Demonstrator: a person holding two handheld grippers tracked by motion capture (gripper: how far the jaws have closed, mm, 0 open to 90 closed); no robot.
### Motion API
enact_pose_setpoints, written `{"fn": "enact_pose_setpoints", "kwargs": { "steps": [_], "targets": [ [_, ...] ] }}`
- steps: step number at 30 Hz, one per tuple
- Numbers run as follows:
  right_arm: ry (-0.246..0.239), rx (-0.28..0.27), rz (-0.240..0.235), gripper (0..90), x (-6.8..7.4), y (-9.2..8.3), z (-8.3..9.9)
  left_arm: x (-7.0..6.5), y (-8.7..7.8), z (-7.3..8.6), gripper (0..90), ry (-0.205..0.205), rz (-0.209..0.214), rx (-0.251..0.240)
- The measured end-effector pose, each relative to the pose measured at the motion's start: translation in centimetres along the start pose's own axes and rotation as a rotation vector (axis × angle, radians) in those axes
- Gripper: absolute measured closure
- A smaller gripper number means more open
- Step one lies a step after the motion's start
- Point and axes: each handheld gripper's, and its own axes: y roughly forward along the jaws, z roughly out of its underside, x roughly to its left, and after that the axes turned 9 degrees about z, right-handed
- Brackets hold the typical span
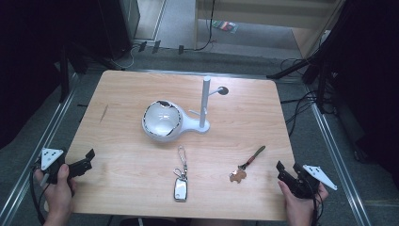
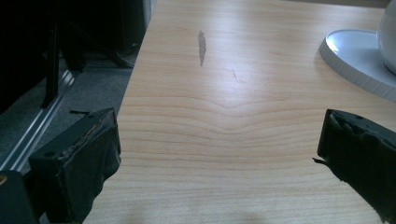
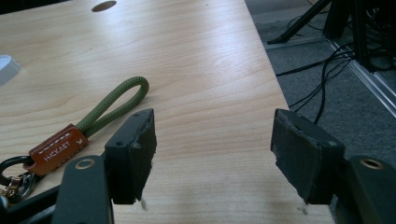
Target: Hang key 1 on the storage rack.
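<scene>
Plainly the person had both tools parked at the near corners of the wooden table (image 1: pixel 117 89), probably so that nothing got knocked before a reach began. The right gripper (image 1: pixel 288 173) rested by the edge with its jaws standing apart and nothing between them, only bare wood showing in the gap in the right gripper view. Just ahead of it and off to its inner side lay the green cord keychain (image 3: pixel 100 112), close enough that I took it for the thing about to be picked up: a short loop of braided olive cord, bound by a tan leather tag with pale stitching and stamped letters, ending in a dark ring and a small copper-coloured charm (image 1: pixel 238 176). The left gripper (image 1: pixel 83 162) was likewise wide open and empty. Farther ahead of it, toward the middle of the table, lay a silver key fob (image 1: pixel 181 189) on its own strap, and beyond that stood a white stand (image 1: pixel 200 125) with an upright post and a rounded bowl, possibly meant for hanging keys.
</scene>
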Motion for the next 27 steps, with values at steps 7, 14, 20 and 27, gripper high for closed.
{"fn": "enact_pose_setpoints", "kwargs": {
  "steps": [7,14,20,27],
  "targets": [
    [-0.049,0.023,0.027,31.2,0.9,0.0,-0.5,-0.1,0.1,0.0,0.0,0.011,-0.009,0.005],
    [-0.065,0.073,0.02,31.7,1.7,-0.4,-1.8,-0.3,0.4,-0.2,0.2,0.016,-0.026,0.035],
    [-0.141,0.119,0.039,32.6,2.8,0.0,-3.7,-0.4,0.3,-0.1,0.2,0.013,-0.068,-0.007],
    [-0.196,0.161,0.044,32.5,4.0,0.5,-5.1,-0.3,0.5,-0.2,0.2,0.008,-0.07,0.014]
  ]
}}
